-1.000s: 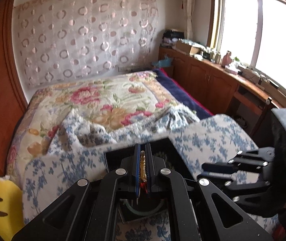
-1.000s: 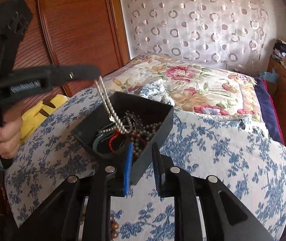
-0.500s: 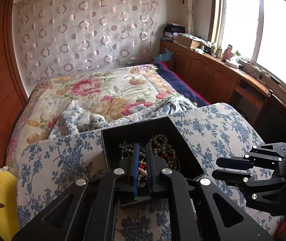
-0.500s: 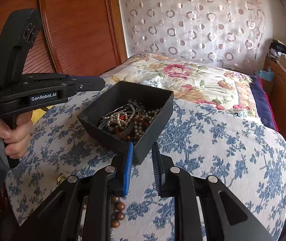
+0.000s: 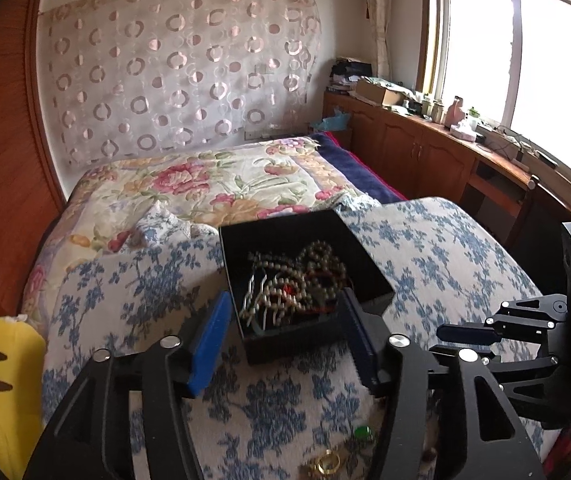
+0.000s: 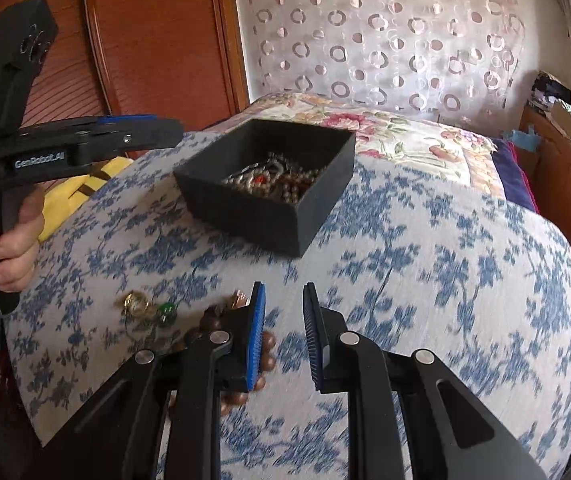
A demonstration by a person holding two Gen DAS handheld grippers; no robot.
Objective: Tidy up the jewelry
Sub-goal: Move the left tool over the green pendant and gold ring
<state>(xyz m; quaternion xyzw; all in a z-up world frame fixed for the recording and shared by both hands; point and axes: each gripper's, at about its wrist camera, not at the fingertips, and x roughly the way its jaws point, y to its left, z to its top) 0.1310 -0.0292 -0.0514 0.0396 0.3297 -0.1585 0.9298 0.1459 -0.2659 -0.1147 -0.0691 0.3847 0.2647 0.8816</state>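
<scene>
1. Left gripper [image 5: 285, 332]: fingers wide apart and empty, hovering just short of the black box [image 5: 365, 280]. Half a second ago they were pinched on a strand of beads; that strand is now released.
2. Right gripper [image 6: 283, 334]: fingers apart with a moderate gap, holding nothing, above the blue-flowered cloth [image 6: 425, 280]. Its gap is little changed from earlier.
3. Change noted: the pearl strand that hung from the left gripper a second ago now lies in the box with the bead pile [image 5: 297, 280]. Judgement: one piece is stowed and the next pickup is due.
4. Remaining loose items on the cloth, near the right gripper: a brown bead bracelet [image 6: 209, 320], a gold ring [image 6: 135, 304] and a green stone [image 6: 167, 312].
5. Limits of view: the bracelet is partly hidden behind the right gripper's left finger; the items in the pile cannot be told apart; motion blur softens the cloth edges.
</scene>
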